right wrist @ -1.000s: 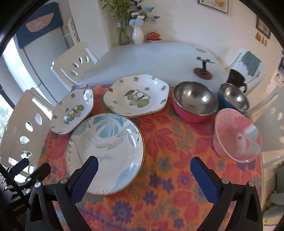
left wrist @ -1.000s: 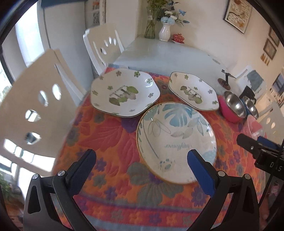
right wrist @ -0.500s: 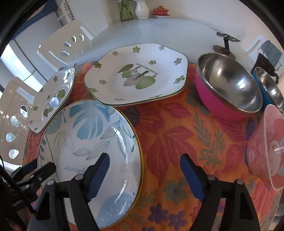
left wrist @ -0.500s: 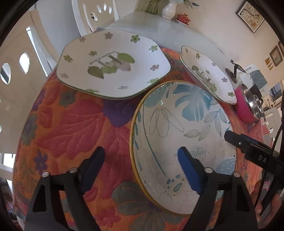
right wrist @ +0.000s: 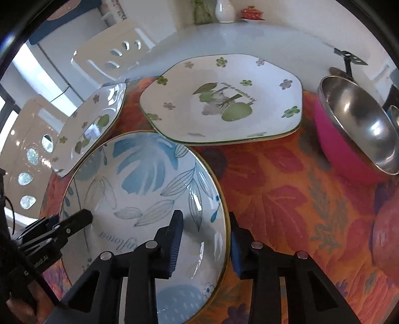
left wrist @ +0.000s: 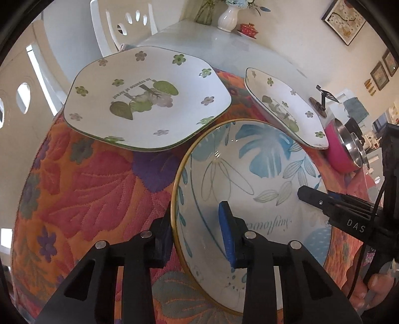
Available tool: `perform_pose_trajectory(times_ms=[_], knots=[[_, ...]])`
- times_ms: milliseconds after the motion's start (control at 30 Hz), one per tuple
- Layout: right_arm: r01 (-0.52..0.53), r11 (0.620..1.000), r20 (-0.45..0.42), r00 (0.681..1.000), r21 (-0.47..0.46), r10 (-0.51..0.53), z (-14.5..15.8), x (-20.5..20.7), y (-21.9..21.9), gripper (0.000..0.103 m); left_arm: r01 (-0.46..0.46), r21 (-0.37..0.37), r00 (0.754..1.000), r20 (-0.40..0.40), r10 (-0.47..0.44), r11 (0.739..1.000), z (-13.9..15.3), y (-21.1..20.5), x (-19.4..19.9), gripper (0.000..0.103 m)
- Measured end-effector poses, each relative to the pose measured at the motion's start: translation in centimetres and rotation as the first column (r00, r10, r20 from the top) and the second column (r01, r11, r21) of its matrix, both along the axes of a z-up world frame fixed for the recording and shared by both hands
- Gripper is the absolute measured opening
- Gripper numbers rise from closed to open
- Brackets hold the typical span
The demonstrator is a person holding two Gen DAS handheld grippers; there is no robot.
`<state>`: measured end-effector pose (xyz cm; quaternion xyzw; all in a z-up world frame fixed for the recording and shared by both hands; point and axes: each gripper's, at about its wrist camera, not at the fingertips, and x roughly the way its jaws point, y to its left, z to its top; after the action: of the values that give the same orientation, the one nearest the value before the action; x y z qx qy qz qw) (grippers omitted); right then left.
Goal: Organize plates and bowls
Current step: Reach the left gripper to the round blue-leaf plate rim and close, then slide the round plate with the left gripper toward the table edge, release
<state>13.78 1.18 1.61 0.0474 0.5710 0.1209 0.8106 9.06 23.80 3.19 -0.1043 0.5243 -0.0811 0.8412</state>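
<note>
Straddling the rim of the round white bowl with blue leaf prints and a gold edge (left wrist: 249,179), my left gripper (left wrist: 197,231) has one blue-padded finger outside the wall and the other inside. The fingers are drawn in close around the rim, though a sliver of gap shows on the inner side, so I cannot tell whether the pads truly press it. My right gripper (right wrist: 205,239) does the same on the opposite side of the bowl (right wrist: 139,189): one finger inside, one outside, narrowed around the gold edge, and again I cannot tell if contact is firm.

The bowl sits on the orange quilted tablecloth with red and purple flowers (left wrist: 94,189), at the near part of it. Just behind it, on my left, lies a white hexagonal plate with green leaves and small flowers (left wrist: 147,99). A second white hexagonal plate of the same pattern (right wrist: 222,99) lies behind it on my right, its edge overlapping the bowl's rim. Further right stands a pink bowl with a shiny steel inside (right wrist: 356,129), apart from the plates. Beyond the cloth the pale table top (right wrist: 249,37) carries a white vase (left wrist: 228,16) and a small red lidded cup (left wrist: 248,27); a white chair with oval cutouts (left wrist: 124,22) stands by it.
</note>
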Motion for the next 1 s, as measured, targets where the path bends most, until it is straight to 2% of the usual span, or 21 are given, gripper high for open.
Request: perform_pose_trajectory(times_ms=[100, 200, 400, 567, 733, 1000], knots=[[-0.031, 0.999, 0.000, 1.000, -0.015, 0.031, 0.2, -0.6, 0.3, 0.033, 0.001, 0.020, 1.000, 0.007, -0.001, 1.000, 0.3, -0.1, -0.6, 0.031], [-0.055, 0.998, 0.009, 0.998, -0.022, 0.055, 0.9, -1.9, 0.9, 0.033, -0.016, 0.006, 1.000, 0.014, 0.016, 1.000, 0.8, 0.5, -1.5, 0.030], [-0.069, 0.998, 0.019, 0.997, -0.002, 0.069, 3.4, -5.9, 2.3, 0.033, -0.026, 0.001, 0.999, 0.036, 0.026, 1.000, 3.5, 2.2, -5.0, 0.031], [-0.074, 0.997, 0.001, 0.997, 0.024, 0.074, 5.1, -10.1, 3.7, 0.033, -0.055, 0.033, 0.998, 0.036, 0.054, 0.998, 5.2, 3.6, -8.3, 0.030], [-0.082, 0.996, -0.042, 0.996, 0.032, 0.084, 4.6, -12.9, 4.7, 0.033, -0.081, 0.050, 0.997, 0.015, 0.081, 0.995, 4.7, 4.7, -10.7, 0.030], [-0.073, 0.997, -0.089, 0.993, 0.017, 0.074, 3.1, -14.5, 5.1, 0.033, -0.098, 0.052, 0.994, -0.040, 0.100, 0.994, 2.5, 5.0, -12.3, 0.030]])
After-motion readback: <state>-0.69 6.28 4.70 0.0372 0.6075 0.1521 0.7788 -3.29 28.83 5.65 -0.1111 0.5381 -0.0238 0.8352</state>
